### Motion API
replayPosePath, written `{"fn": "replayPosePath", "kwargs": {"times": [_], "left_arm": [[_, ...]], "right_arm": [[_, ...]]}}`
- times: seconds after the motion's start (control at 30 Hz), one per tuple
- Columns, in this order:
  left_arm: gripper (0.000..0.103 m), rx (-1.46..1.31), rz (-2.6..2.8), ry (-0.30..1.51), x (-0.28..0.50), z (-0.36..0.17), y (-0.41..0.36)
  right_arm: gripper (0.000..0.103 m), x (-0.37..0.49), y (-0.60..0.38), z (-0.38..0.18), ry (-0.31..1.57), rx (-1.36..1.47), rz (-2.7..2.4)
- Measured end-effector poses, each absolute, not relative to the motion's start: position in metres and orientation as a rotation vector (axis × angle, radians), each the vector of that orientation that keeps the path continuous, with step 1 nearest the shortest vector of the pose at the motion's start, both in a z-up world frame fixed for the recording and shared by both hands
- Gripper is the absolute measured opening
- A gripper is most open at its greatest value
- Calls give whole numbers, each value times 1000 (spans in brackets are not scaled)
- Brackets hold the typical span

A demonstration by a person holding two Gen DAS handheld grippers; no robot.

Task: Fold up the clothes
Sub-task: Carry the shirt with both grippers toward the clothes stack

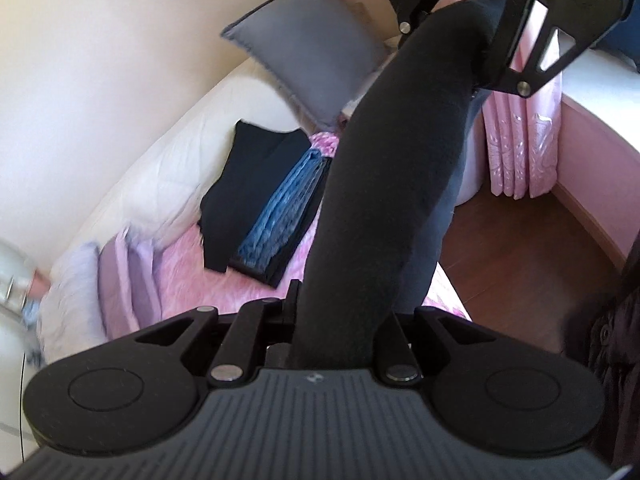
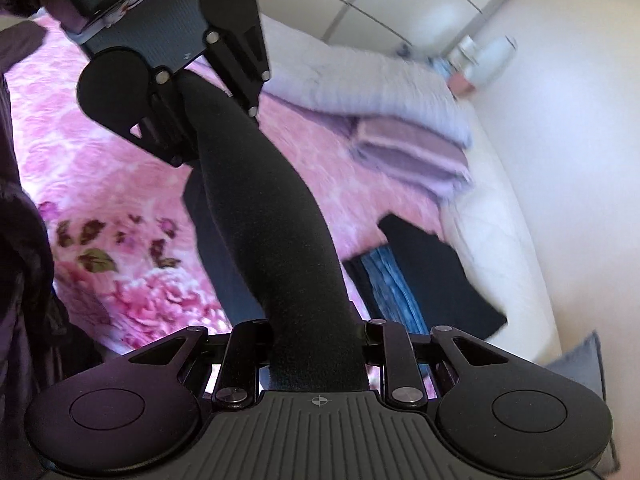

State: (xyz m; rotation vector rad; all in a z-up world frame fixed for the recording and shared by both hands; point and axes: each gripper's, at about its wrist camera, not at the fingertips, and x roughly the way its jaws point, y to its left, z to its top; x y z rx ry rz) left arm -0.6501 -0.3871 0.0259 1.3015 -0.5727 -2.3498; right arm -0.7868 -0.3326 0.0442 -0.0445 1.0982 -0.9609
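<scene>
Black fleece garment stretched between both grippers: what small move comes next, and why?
Probably lower it flat onto the pink floral bedspread. The black fleece garment hangs in the air, pinched at opposite ends by the left gripper and right gripper, beside the folded blue-and-black clothes stack.

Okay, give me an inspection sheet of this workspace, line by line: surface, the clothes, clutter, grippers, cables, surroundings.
Surface: bed with a pink floral cover.
Job's things: a black garment stretched in the air between both grippers; a folded pile on the bed, black clothes with a blue denim piece on them.
Clutter: folded lilac bedding and a grey cushion on the bed.
Grippers: left gripper and right gripper each shut on one end of the black garment.
Cables: a thin dark wire at the left edge of the left wrist view.
Surroundings: cream wall, pink curtain, wooden floor.
</scene>
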Motion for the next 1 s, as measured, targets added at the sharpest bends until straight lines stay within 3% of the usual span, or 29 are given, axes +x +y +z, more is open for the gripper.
{"fn": "replayPosePath", "kwargs": {"times": [0.43, 0.77, 0.83, 1.0], "left_arm": [[12, 1295, -2349, -700, -786, 13, -571], [13, 1125, -2109, -755, -917, 14, -768], [14, 1164, -2115, -695, -930, -27, -793], [25, 1487, -2046, -538, -956, -176, -823]], "right_arm": [[22, -898, -500, 38, 1096, -53, -996], [23, -1024, -721, 41, 1025, -392, -1010], [26, -1039, -746, 11, 1006, -420, -1015], [30, -1056, -787, -141, 1147, -279, -910]]}}
